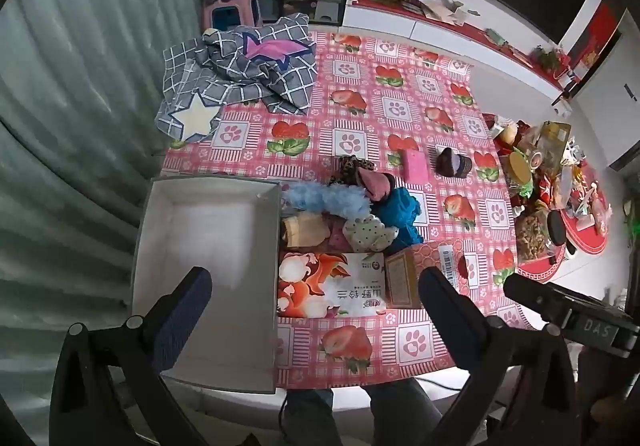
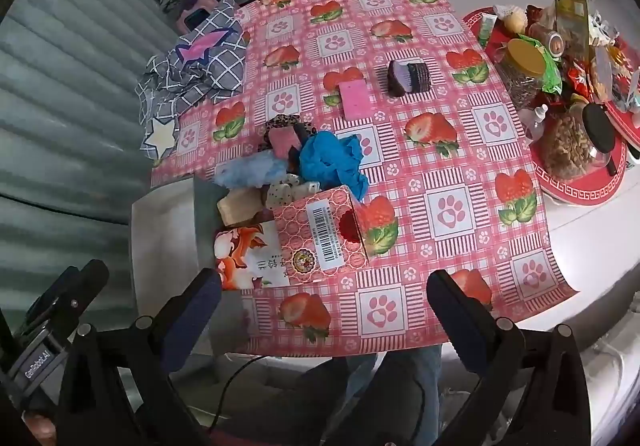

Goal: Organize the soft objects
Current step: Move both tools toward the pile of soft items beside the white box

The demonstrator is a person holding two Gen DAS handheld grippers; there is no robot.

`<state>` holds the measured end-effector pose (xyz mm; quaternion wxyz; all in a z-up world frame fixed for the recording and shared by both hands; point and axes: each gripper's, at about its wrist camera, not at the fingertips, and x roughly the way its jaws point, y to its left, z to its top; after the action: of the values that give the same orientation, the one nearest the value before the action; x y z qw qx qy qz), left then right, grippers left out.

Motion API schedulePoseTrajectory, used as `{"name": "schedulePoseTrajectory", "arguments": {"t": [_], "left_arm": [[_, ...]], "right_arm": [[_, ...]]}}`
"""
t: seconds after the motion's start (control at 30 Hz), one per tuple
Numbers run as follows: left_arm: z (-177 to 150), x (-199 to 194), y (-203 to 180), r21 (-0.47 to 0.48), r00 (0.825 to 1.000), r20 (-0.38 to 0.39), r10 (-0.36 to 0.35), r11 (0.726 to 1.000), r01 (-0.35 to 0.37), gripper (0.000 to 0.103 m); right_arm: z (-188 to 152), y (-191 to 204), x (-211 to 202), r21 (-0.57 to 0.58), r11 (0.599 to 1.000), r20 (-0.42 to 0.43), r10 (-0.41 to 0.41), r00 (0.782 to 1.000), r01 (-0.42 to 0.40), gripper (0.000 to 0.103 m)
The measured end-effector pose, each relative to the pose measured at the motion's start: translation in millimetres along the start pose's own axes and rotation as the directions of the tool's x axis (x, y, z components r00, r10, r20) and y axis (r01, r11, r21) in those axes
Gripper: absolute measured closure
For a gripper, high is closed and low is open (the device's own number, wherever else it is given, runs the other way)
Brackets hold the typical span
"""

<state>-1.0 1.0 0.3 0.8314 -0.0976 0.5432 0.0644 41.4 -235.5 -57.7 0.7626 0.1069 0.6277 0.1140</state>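
Note:
A heap of soft things lies mid-table: a blue cloth (image 1: 398, 212) (image 2: 330, 160), a fluffy light-blue piece (image 1: 324, 198) (image 2: 252, 170), a spotted cloth (image 1: 370, 234) (image 2: 290, 188), a tan sponge (image 1: 302, 232) (image 2: 240, 204) and a leopard-print scrunchie (image 1: 352, 168) (image 2: 282, 124). Farther off lie a pink sponge (image 1: 416, 165) (image 2: 355, 99) and a dark puff (image 1: 454, 162) (image 2: 408, 76). An empty white box (image 1: 208, 274) (image 2: 164, 246) sits at the left edge. My left gripper (image 1: 314, 298) hangs open above the box's right side. My right gripper (image 2: 324, 304) is open over the table's near edge, holding nothing.
A printed box lid (image 1: 332, 288) (image 2: 320, 234) lies in front of the heap. A grey checked star-print cloth (image 1: 240, 74) (image 2: 200, 62) lies at the far left. Jars and snacks on a red tray (image 2: 580, 186) crowd the right. A corrugated wall (image 1: 60, 126) runs along the left.

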Motion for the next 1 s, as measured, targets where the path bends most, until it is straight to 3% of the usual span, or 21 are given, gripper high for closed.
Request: {"name": "schedulePoseTrajectory", "arguments": {"t": [1.0], "left_arm": [[-15, -10, 4, 0.003, 1.0, 0.025, 0.004, 1.0, -0.004, 0.0]], "right_arm": [[-23, 3, -13, -0.021, 1.0, 0.018, -0.02, 1.0, 0.021, 0.0]]}}
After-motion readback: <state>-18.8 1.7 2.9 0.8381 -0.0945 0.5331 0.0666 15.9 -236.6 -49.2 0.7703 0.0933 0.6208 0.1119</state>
